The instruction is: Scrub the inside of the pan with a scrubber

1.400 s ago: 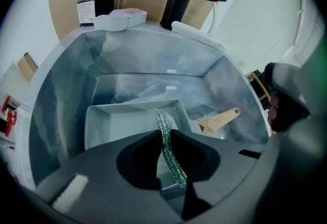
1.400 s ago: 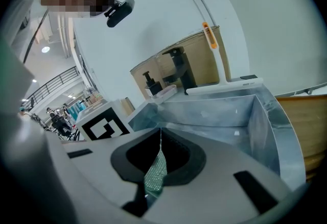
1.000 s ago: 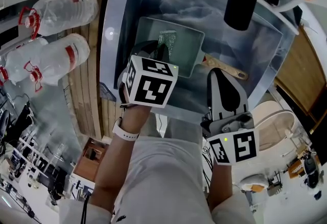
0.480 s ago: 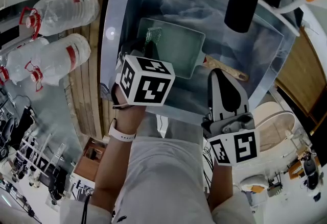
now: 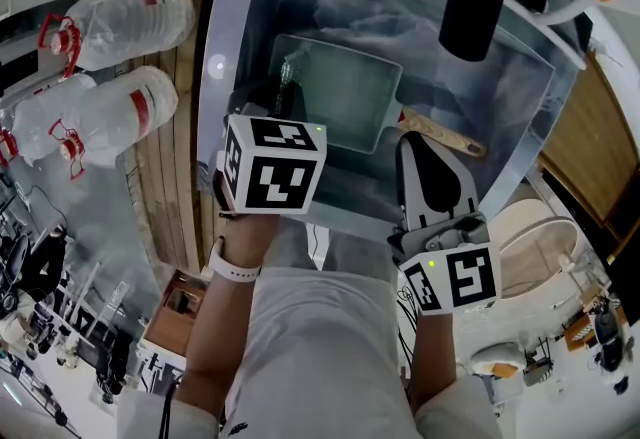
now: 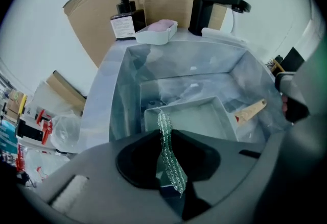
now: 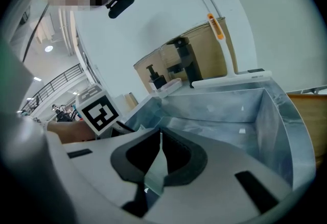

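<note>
Sliding from mid-pan to its left corner, the left gripper has just eased its jaws slightly, yet the scrubber stays pinched between them; scrubbing likely continues. The right gripper, closed and empty, hovers near the handle. The pale green pan sits in the sink, showing no grime.

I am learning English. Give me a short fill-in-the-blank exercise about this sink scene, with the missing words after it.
The left tongs grip a green mesh ____. The pan lies inside the ____. The pan's handle is made of ____. The faucet is ____ in colour.
Missing words: scrubber; sink; wood; black.
</note>
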A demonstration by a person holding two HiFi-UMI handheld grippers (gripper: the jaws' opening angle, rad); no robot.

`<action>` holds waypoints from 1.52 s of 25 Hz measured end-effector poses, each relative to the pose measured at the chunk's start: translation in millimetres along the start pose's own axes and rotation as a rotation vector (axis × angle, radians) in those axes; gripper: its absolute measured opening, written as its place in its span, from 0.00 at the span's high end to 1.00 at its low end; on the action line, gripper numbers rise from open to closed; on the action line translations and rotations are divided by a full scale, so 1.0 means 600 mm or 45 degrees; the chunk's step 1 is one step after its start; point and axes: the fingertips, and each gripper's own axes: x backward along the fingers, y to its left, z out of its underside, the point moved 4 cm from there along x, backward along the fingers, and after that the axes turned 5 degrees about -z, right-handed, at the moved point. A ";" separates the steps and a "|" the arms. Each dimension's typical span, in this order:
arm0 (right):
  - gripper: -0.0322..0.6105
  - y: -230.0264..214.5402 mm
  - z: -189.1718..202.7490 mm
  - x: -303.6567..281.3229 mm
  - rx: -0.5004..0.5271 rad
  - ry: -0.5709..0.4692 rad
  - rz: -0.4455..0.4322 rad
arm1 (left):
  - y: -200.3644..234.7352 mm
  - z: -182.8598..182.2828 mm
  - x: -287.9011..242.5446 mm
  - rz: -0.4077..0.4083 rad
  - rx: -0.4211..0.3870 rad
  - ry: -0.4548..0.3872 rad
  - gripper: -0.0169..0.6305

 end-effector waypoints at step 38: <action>0.68 0.064 0.002 -0.039 -0.177 0.138 -0.897 | -0.024 -0.014 0.208 1.207 0.258 -0.607 0.87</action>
